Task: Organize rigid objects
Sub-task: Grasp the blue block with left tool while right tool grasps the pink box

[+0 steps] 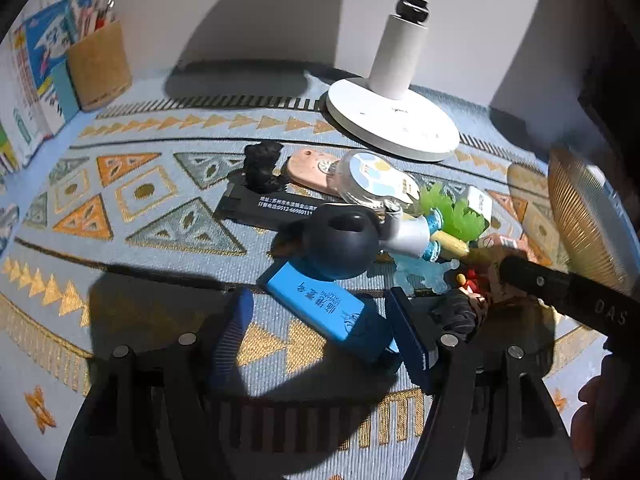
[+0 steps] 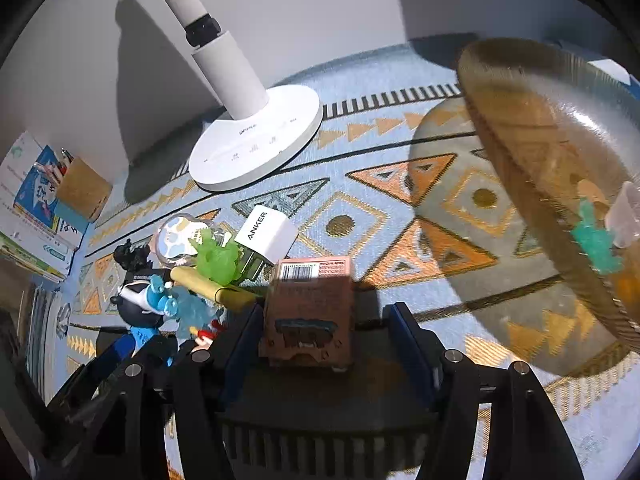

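Observation:
A pile of small rigid objects lies on the patterned cloth. In the left wrist view my left gripper is open around a blue box, which lies on the cloth between the fingers. Beyond it are a black ball-shaped item, a black bar and a green figure. In the right wrist view my right gripper is open, with a brown box between its fingers, touching the left one. A white Anker charger and the green figure lie behind it.
A white lamp base stands at the back, also in the right wrist view. An amber glass bowl holding a teal figure is at the right, seen too at the left wrist view's edge. A cork pen holder and books stand far left.

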